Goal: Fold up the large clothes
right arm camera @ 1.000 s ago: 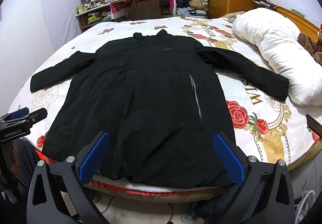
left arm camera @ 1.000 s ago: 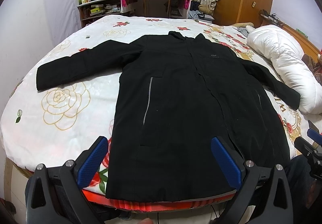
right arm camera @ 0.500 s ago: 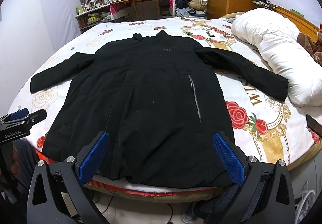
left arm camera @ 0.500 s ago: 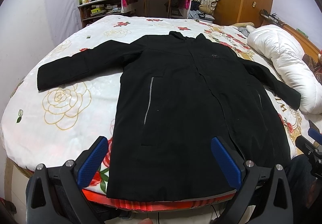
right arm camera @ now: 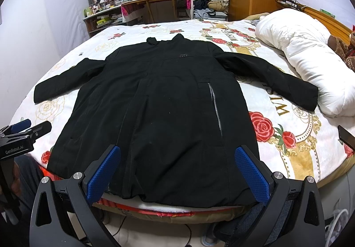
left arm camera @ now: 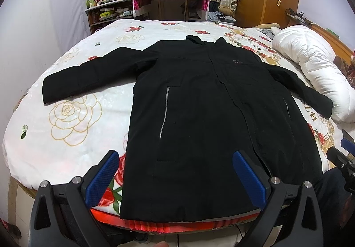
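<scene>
Coat (left arm camera: 199,114): laid flat, front up, on bed (left arm camera: 73,127), sleeves spread, hem at near edge. No fold made; all folding judged outstanding. Left tool (left arm camera: 175,171) and right tool (right arm camera: 177,169): released, empty, held short of hem.

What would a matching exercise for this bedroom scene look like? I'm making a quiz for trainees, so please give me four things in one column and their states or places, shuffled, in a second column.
Things:
1. black coat
2. white duvet
3. left gripper
4. desk

States or places:
A. bundled up beside one sleeve's cuff
B. open, hovering over the hem, holding nothing
C. spread flat, front up, both sleeves stretched out
D. beyond the far edge of the bed, under the window

Pairs: 1-C, 2-A, 3-B, 4-D
</scene>
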The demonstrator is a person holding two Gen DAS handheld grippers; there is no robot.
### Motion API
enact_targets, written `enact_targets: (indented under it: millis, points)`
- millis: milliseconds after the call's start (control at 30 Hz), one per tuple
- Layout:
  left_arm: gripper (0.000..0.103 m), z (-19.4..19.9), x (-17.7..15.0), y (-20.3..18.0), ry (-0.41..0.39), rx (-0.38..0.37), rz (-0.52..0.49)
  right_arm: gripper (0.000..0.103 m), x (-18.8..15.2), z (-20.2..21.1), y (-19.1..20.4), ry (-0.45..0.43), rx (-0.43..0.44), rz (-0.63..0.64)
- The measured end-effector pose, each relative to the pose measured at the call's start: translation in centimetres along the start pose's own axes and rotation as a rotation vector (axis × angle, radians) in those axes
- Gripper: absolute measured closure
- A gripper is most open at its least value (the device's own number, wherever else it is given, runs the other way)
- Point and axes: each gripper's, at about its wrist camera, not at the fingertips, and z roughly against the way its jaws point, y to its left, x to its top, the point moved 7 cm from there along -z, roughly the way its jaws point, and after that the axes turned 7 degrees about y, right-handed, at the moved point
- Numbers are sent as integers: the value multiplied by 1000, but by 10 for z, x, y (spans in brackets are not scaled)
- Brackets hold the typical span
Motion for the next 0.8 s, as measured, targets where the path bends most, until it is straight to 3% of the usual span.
enact_targets:
  millis: [800]
  points:
    - [0,-2,-2,-6,9,11,-18,0,0,2,6,-12,16,11]
